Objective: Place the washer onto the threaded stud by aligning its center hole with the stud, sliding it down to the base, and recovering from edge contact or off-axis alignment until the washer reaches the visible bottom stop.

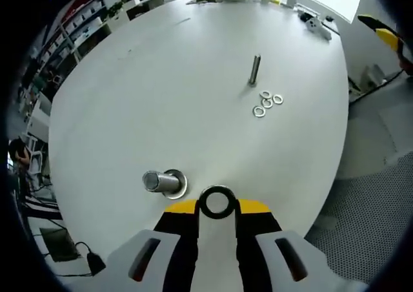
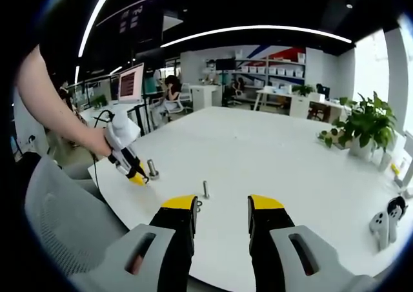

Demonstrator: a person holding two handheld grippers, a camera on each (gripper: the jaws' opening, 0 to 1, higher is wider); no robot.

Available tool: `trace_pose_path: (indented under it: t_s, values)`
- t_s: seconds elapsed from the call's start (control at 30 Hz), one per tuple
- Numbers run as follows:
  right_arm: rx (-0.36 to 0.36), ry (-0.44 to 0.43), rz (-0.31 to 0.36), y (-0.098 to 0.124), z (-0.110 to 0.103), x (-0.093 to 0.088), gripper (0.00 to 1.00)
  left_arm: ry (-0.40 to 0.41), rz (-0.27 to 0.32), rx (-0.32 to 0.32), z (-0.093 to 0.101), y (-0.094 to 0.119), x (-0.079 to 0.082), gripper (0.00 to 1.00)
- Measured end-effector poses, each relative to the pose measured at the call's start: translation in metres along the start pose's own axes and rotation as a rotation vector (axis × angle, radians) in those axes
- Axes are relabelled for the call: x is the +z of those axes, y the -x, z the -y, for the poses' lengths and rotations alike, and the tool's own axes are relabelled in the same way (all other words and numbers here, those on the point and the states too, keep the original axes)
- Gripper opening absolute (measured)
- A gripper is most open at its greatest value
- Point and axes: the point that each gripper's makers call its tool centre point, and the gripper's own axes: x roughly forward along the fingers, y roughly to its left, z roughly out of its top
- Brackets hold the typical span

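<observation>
- Left hand-held gripper [image 1: 217, 205] pinches a washer [image 1: 217, 201], its lower edge hidden by the jaws; stud [image 1: 164, 182] at 10 o'clock.
- Right hand-held gripper [image 2: 221, 209]: jaws wide, holding nothing.
- Spare washers [image 1: 267, 103] lie on the bench [image 1: 161, 92].

Two studs [image 1: 164, 182] [image 1: 255, 70], four loose washers [image 1: 266, 103], one held washer [image 1: 217, 202], one table [image 1: 129, 111], two grippers [image 1: 217, 208] [image 2: 222, 208].

Your left gripper [image 1: 217, 208] holds a washer [image 1: 217, 201] just right of the near stud [image 1: 161, 182] on the table [image 1: 161, 85]. Farther back stands a second stud [image 1: 255, 69], spare washers [image 1: 267, 103] beside it.
</observation>
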Motion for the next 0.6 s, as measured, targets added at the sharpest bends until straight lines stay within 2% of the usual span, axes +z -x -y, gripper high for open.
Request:
trace_pose_path:
  t_s: [0.33,0.47,0.6]
  values:
    - [-0.001,0.000,0.002,0.000,0.000,0.000,0.33,-0.002,0.025,0.007,-0.008,0.016,0.004,0.19]
    - [-0.002,-0.003,0.003,0.000,0.001,0.000,0.33,0.010,0.060,0.019,-0.013,0.026,0.013,0.19]
    - [0.001,0.001,0.001,0.000,0.000,0.000,0.33,-0.034,0.070,0.041,-0.022,0.035,0.020,0.19]
